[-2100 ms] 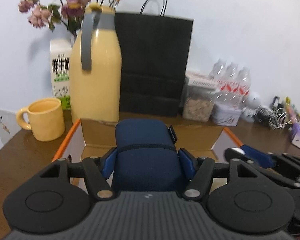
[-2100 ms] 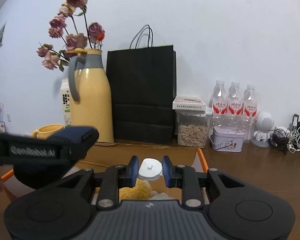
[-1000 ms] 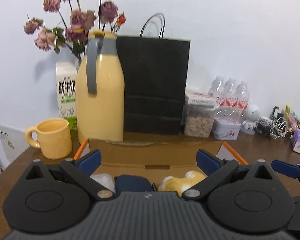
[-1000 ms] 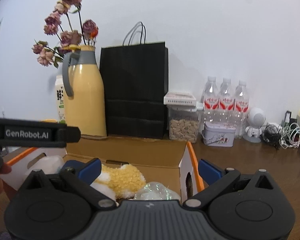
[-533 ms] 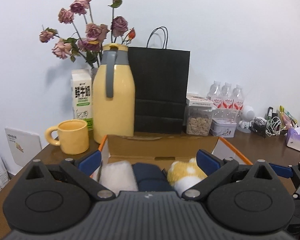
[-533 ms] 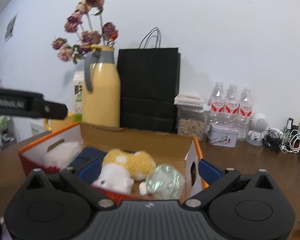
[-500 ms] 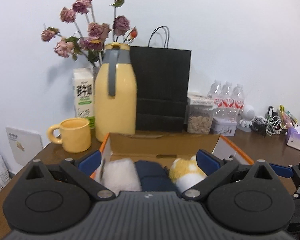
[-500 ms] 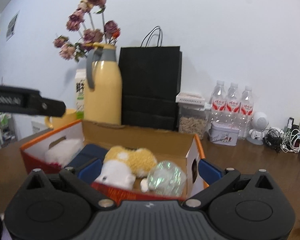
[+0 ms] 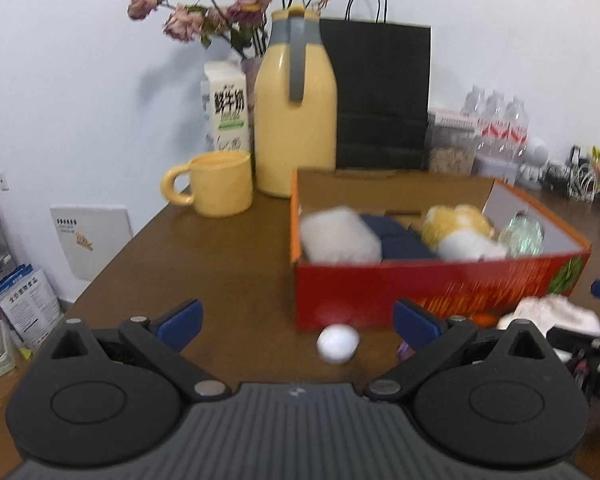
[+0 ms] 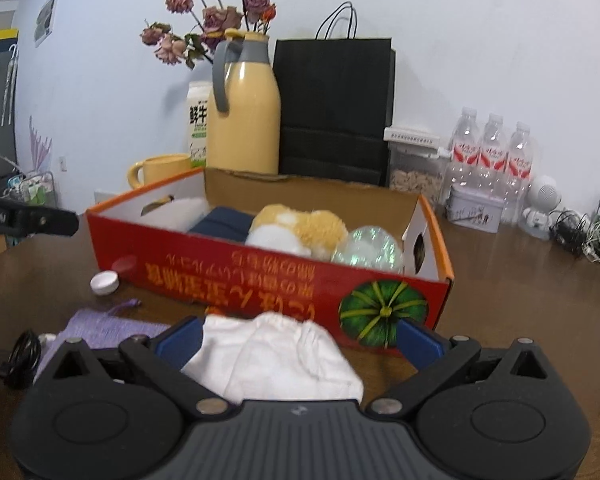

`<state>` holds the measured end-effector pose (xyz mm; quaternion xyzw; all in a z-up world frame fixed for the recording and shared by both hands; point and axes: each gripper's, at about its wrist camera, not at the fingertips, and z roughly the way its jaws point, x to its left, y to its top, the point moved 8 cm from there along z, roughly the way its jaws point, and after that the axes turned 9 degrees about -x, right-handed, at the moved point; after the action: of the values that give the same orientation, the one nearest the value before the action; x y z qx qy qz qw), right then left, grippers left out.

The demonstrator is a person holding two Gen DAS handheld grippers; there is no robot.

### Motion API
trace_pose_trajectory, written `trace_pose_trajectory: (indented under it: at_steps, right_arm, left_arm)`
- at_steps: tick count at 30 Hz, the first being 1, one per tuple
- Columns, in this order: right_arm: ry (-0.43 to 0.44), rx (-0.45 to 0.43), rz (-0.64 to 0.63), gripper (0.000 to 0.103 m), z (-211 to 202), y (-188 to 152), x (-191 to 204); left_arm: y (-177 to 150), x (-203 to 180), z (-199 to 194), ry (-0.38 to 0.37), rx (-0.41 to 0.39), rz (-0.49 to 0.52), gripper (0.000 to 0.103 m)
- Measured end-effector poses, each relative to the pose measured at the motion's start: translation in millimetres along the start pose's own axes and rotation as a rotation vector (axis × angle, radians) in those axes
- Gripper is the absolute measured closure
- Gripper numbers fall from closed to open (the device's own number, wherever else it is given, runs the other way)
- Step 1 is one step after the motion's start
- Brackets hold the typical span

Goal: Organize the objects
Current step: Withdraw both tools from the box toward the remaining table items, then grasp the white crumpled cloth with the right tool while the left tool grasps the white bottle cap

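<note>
Brown wooden table (image 9: 228, 264) against a pale wall, with the red cardboard box (image 10: 268, 268) standing in the middle of it. Inside the box lie a white fluffy bundle (image 9: 338, 232), a navy pouch (image 9: 400, 240), a yellow-and-white plush toy (image 10: 296, 228) and a clear crinkled ball (image 10: 368, 250). Loose things remain in front of it: a white cloth bag (image 10: 272, 356), a small white cap (image 10: 105, 282), a lilac knitted pouch (image 10: 100, 328) and a black cable (image 10: 18, 354).

Judging by this, the step in hand is fetching the next loose item. The right gripper (image 10: 300, 338) has its jaws spread wide with the cloth bag lying between them, not pinched; closing on the bag and lifting it over the box wall looks like the next move. The left gripper (image 9: 298, 318) is likewise spread wide and empty, just short of the white cap.

Readable writing: "鲜牛奶" on the milk carton (image 9: 226, 114); the box front carries inverted yellow characters beside a green pumpkin picture, too blurred to read
</note>
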<state>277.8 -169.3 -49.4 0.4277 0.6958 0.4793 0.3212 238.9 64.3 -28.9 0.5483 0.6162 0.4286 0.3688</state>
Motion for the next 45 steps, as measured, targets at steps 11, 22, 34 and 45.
trace_pose_trajectory:
  at_steps: [11, 22, 34, 45]
  right_arm:
    - [0.073, 0.056, -0.028, 0.000, 4.8, -10.1, 15.4]
    - [0.081, 0.105, -0.036, 0.000, 13.6, -15.1, 18.7]
    - [0.077, 0.042, -0.049, 0.021, 6.3, -7.6, 19.8]
    - [0.063, -0.006, -0.031, 0.011, 0.5, -2.9, 15.4]
  left_arm:
    - [-32.4, 26.1, -13.2, -0.005, 0.054, 0.000, 0.000]
    - [-35.4, 18.3, -2.0, -0.024, 0.072, -0.003, 0.000]
    - [-34.9, 5.9, 10.8, -0.033, 0.090, 0.009, 0.000]
    - [-36.1, -1.3, 23.7, -0.041, 0.109, -0.008, 0.000]
